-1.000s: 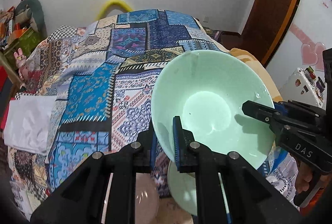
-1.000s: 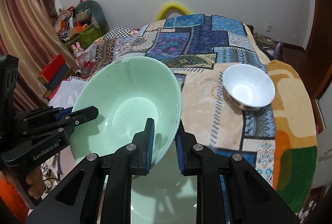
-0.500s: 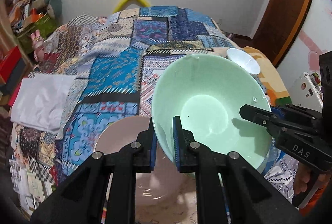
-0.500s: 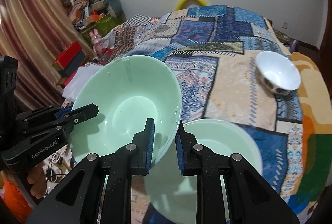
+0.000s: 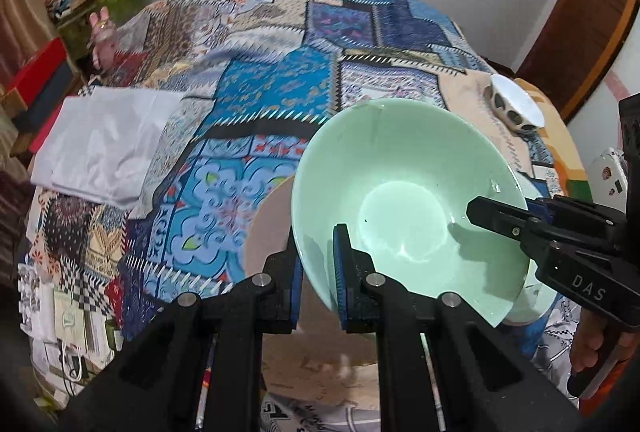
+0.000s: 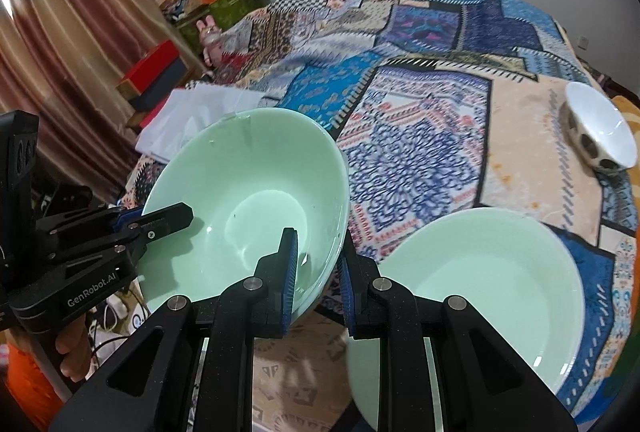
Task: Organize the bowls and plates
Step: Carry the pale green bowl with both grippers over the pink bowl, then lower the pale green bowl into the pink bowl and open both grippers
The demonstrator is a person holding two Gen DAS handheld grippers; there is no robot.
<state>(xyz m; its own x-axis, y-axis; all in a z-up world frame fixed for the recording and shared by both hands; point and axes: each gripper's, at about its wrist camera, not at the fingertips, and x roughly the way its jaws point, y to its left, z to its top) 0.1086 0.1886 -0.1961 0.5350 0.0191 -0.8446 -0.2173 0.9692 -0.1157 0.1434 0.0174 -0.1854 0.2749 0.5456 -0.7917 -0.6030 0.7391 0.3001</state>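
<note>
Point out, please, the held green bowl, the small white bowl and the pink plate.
Held green bowl (image 5: 404, 216), left wrist view, inner base.
Small white bowl (image 6: 604, 124), right wrist view, white inside.
Pink plate (image 5: 268, 228), left wrist view, bare left rim.

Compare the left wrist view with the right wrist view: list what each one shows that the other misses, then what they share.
Only the left wrist view shows the pink plate under the held green bowl. Only the right wrist view shows the whole inside of the second green bowl lying on the patchwork blanket, plus the curtain. Both show the left gripper and right gripper each pinching the held bowl's rim, the small white bowl, and the white cloth.
</note>
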